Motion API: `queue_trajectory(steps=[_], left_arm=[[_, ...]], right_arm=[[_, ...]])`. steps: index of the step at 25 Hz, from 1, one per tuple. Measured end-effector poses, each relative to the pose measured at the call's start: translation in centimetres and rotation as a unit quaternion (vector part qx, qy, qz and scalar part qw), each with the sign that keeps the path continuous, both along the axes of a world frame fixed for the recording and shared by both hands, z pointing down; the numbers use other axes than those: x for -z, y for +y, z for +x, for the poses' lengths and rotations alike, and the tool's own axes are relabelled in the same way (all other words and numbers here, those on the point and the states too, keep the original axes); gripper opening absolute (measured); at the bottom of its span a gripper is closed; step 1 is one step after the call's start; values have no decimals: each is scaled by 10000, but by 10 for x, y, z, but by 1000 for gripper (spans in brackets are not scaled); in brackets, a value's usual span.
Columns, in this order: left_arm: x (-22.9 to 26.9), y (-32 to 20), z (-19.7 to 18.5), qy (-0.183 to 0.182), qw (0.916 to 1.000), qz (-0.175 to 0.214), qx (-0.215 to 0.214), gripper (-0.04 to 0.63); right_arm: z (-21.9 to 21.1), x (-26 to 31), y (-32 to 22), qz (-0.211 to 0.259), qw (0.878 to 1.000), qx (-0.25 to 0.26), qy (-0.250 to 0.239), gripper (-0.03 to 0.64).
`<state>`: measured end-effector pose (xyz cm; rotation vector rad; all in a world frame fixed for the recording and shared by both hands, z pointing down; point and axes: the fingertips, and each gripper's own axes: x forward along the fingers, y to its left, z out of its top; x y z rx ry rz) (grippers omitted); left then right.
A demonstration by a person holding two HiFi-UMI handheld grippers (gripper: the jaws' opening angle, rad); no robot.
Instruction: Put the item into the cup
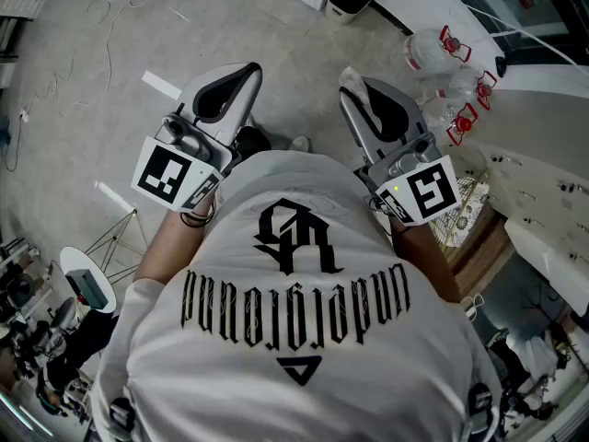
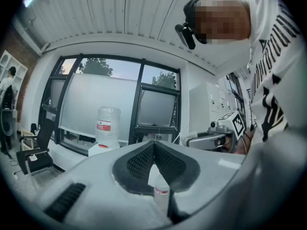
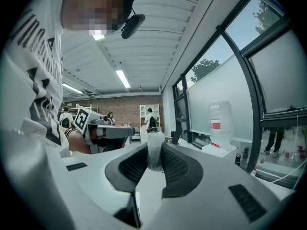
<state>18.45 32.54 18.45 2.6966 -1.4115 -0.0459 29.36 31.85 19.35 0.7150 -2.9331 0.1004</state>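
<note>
My left hand-held gripper (image 2: 153,145) clamps small white red-banded bottle (image 2: 161,191); right hand-held gripper (image 3: 153,146) clamps translucent plastic cup (image 3: 154,159). Squeezed mouth may refuse bottle.

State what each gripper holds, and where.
Left gripper: small white red-banded bottle, pinched at its far end. Right gripper: translucent white plastic cup, pinched by its wall.

head: steeply down over shirt (image 1: 304,339) | gripper views: level along jaws | shared: water jug (image 2: 108,126)
</note>
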Motion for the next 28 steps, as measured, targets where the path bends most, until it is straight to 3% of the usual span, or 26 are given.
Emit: queue_trajectory(steps=[14, 20, 28], left_arm=[[-11, -11, -28, 122, 9997, -196, 50, 14], [-16, -25, -66, 161, 9995, -245, 80, 15], [-17, -57, -144, 209, 9994, -252, -64, 14]], right_arm=[[-23, -7, -13, -64, 10000, -50, 50, 80], [-52, -11, -33, -134, 9997, -174, 127, 80], [-126, -17, -74, -233, 9990, -287, 268, 80]])
